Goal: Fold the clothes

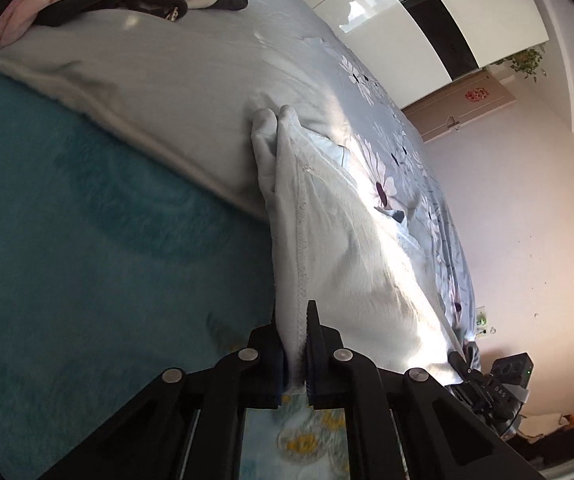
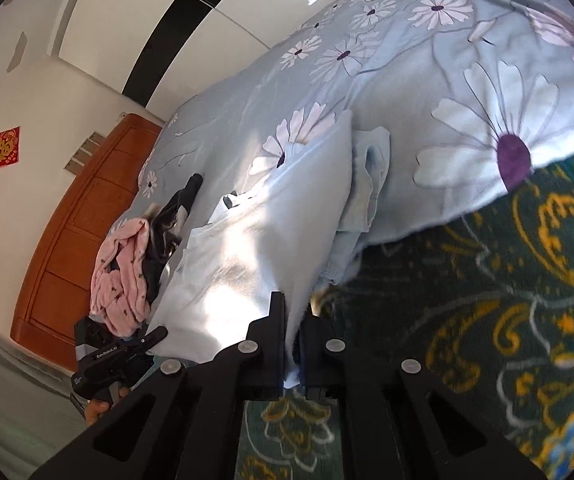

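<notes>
Both grippers [image 1: 293,354] [image 2: 294,354] on pale garment [image 1: 343,256]

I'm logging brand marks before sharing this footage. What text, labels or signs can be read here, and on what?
"GenRobot.AI": on the left gripper.
"DAS": on the right gripper.
Red wall sign: gold character, too stylized to read.
Red mark on the wooden headboard: too blurred.

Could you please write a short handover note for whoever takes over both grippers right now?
Left gripper: shut on the hem of the pale blue garment.
Right gripper: shut on another edge of the same garment.
The garment is held up between both, over the floral duvet on the bed.
A pile of pink and dark clothes lies further along the bed, unfolded.
Done: garment gripped at two points. Left: fold it, then work through the pile.
</notes>
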